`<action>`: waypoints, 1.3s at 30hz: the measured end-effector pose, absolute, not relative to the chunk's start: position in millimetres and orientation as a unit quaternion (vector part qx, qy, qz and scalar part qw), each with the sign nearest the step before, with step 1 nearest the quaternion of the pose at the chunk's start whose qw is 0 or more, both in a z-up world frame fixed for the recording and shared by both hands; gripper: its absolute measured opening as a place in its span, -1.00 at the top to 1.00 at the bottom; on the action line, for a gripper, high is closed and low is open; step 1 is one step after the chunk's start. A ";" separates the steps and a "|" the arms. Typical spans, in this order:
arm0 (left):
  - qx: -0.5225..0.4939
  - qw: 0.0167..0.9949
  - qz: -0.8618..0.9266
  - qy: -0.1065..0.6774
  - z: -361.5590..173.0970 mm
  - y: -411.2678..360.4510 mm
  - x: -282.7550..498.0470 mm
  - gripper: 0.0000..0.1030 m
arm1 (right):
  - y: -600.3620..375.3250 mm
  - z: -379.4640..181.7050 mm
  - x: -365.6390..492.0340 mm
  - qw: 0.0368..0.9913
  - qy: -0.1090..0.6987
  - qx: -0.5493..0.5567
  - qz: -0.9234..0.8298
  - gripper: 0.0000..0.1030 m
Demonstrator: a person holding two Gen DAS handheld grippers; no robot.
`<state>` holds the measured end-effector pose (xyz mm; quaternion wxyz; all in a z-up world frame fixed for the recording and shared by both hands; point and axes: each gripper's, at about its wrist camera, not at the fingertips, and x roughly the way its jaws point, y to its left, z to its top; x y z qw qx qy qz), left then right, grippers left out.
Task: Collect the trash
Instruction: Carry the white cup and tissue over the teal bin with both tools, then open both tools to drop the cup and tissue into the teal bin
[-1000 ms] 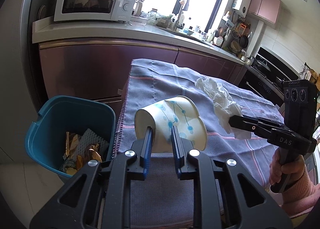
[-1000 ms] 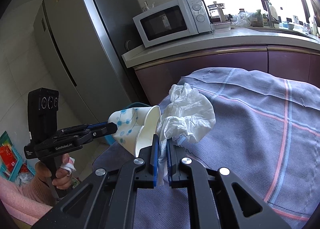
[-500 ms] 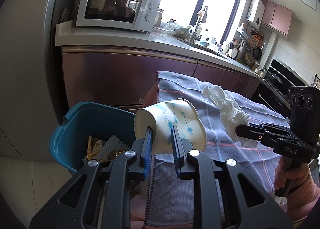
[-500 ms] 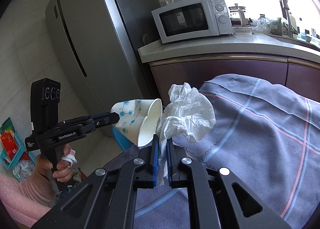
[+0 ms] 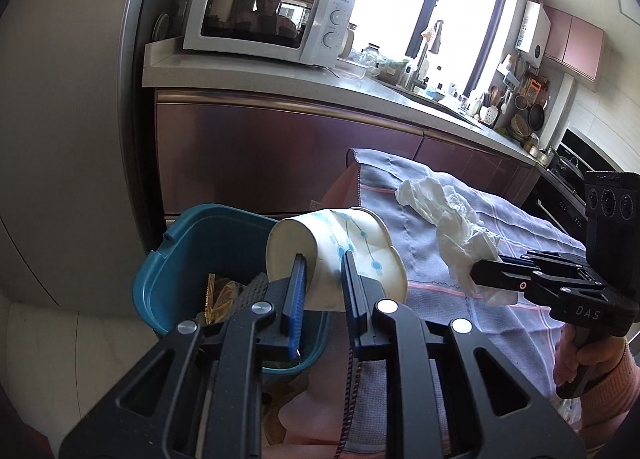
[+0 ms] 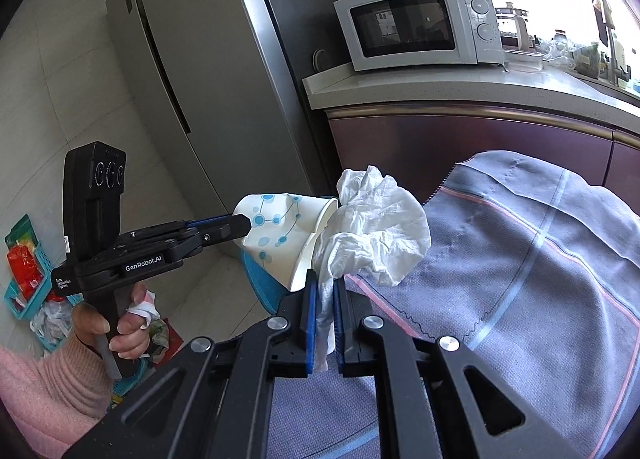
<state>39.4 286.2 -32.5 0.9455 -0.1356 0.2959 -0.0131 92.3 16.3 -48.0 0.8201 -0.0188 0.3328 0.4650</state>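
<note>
left gripper [image 5: 322, 279] clamps my crushed paper cup [image 5: 340, 255] above the teal bin [image 5: 180, 259]'s rim | right gripper [image 6: 325, 291] pinches the tissue wad [image 6: 376, 235] over the cloth [image 6: 540, 279] | risk: releasing early; tissue lands on cloth, cup bounces off rim

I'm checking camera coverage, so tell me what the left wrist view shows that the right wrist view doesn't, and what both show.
Only the left wrist view shows inside the teal bin, with wrappers in it, plus the stove end of the counter.

Only the right wrist view shows the fridge and the blue baskets on the floor.

Both show the left gripper shut on the paper cup, the right gripper shut on the crumpled tissue, the microwave and the striped cloth.
</note>
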 end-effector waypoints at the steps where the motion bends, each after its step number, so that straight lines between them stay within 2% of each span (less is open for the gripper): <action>1: -0.137 0.945 -0.011 0.296 -33.1 288.6 38.8 0.65 | 18.5 -48.2 92.6 0.819 0.334 -0.020 0.467 0.87; 26: -0.159 0.938 0.041 0.307 -47.6 322.9 45.1 0.66 | 77.8 -59.5 109.0 0.786 0.367 -0.065 0.494 0.87; 31: -0.162 0.935 0.046 0.312 -51.5 325.3 48.5 0.81 | 86.6 -63.6 114.4 0.782 0.374 -0.069 0.495 0.87; 39: -0.167 0.929 0.058 0.326 -65.8 335.1 59.2 0.81 | 102.9 -73.8 126.7 0.771 0.392 -0.071 0.497 0.87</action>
